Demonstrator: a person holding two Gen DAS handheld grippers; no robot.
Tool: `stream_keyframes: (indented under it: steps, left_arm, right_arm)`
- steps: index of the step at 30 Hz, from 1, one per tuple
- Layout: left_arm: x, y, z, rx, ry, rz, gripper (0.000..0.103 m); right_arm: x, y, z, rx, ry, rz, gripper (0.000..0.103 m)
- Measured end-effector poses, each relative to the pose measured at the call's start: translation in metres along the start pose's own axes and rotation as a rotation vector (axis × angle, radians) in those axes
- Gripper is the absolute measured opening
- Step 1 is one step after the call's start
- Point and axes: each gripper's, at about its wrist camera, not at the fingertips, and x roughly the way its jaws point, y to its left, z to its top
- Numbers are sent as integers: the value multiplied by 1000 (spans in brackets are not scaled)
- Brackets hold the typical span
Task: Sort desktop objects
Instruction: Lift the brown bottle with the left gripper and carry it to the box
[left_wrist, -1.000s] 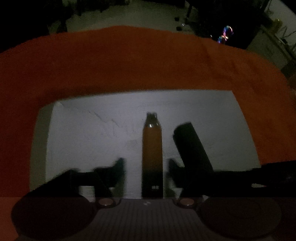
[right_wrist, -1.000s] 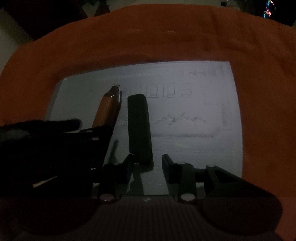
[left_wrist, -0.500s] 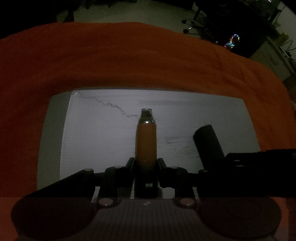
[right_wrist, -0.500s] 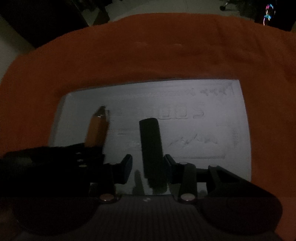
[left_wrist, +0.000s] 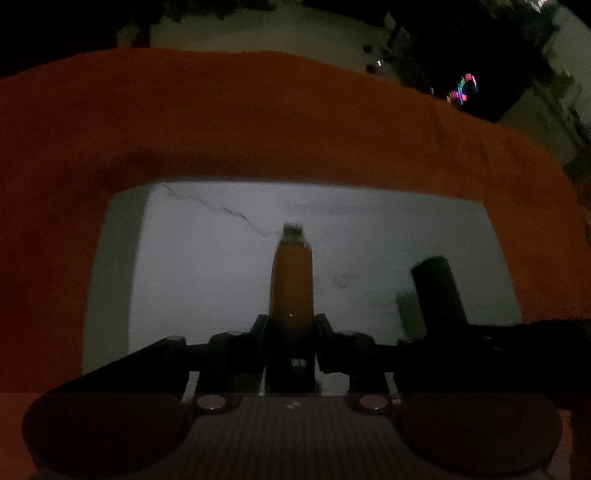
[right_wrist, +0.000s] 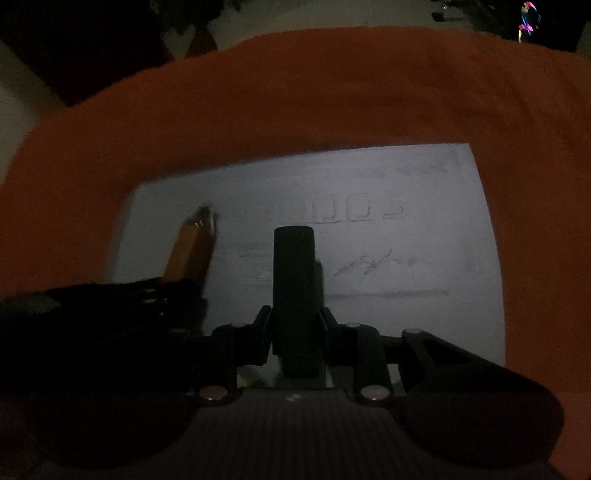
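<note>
Orange tube (left_wrist: 291, 280): in the left wrist view it is sitting clamped by its dark lower end in the left hand-held gripper (left_wrist: 291, 332), its capped tip pointing away over the white board (left_wrist: 207, 266).
Left hand-held gripper: its 2 fingers (left_wrist: 258, 332) are pressing on both sides of the tube.
Black cylinder (left_wrist: 439, 291): it is standing out to the right of the tube, apart from it, above the board.
Orange cloth (left_wrist: 258, 122): it is covering the bench around the board.
Right wrist view: the black cylinder (right_wrist: 295, 291) is being gripped in the right hand-held gripper (right_wrist: 295, 332), whose jaws have just been closing onto it.
Orange tube, right wrist view (right_wrist: 190, 251): it is leaning at left above the left hand-held gripper's dark frame (right_wrist: 110, 306).
White board, right wrist view (right_wrist: 424, 229): faint embossed characters are showing on it.
</note>
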Motion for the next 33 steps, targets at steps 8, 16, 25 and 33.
stream_keyframes:
  steps: [8,16,25,33]
  left_arm:
    - [-73,4,-18,-32,-93,-37,20]
    - [-144,4,-55,-56,-168,-45,20]
    - [-209,-12,-110,-54,-237,-81,20]
    - [-258,-23,-159,-69,-319,-91,20]
  right_arm:
    - [-67,2,-26,54,-95,62,28]
    - [-127,25,-69,24,-151,77,28]
    - [-185,36,-122,34,-250,102,28]
    - [-227,43,-183,12,-328,137,28]
